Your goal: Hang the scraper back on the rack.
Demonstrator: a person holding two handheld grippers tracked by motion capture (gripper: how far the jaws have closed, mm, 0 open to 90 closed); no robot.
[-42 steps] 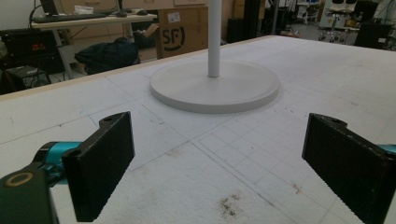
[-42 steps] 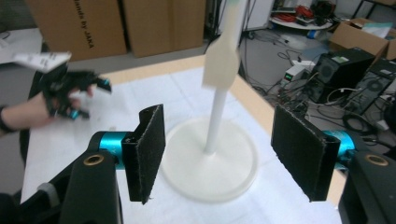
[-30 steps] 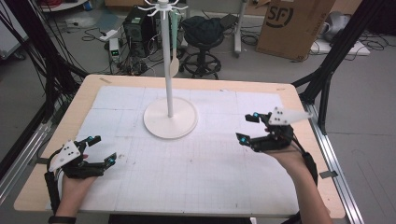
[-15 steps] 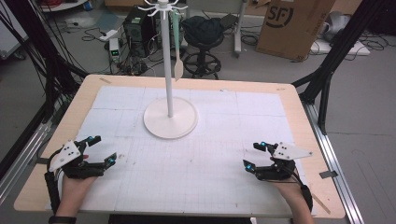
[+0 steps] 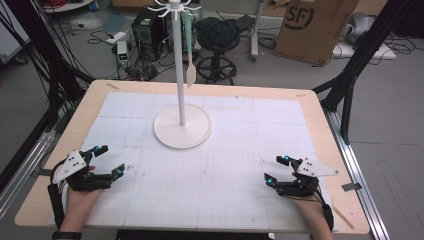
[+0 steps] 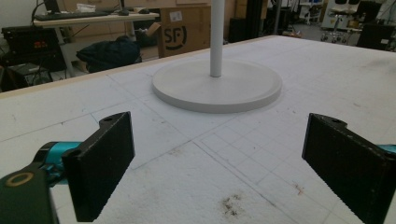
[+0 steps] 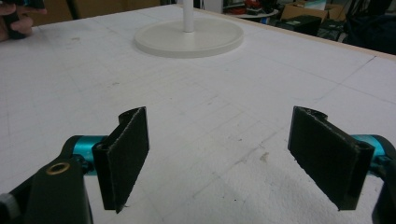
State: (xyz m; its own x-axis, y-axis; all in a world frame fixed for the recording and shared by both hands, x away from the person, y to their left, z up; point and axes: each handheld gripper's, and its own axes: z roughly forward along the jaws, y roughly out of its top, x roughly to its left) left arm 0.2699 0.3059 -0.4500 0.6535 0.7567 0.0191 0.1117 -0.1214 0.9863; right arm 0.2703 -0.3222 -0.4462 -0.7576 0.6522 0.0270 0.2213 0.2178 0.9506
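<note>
Two hand-held grippers rest low over the bench (image 5: 320,107), one at each near corner: left hand-held gripper (image 5: 109,161) and right hand-held gripper (image 5: 276,169). Both jaws stand wide apart w/ nothing between them, per the left and right gripper views.

Nearest item: white rack stand (image 5: 182,125), centred on the bench, well apart from both grippers. It comprises a round flat base, a thin upright pole (image 5: 178,65) and a hook crown at top. A pale spatula (image 5: 190,60) hangs from one hook, blade down, beside the pole and clear of the bench.

Handling est.:
- Stand: rigid, smooth painted finish, prob. slippery. Base looks heavy enough to hold it upright; top-heavy if pushed high on the pole. Grip low on the pole, just above the base, jaws square to it.
- Spatula: light, stiff handle, blade likely wood or silicone (cannot tell). Free-hanging, so it will swing on contact. Grip mid-handle, below the hook, then lift up and off.
- Risk: side load on the spatula may rock the stand.
</note>
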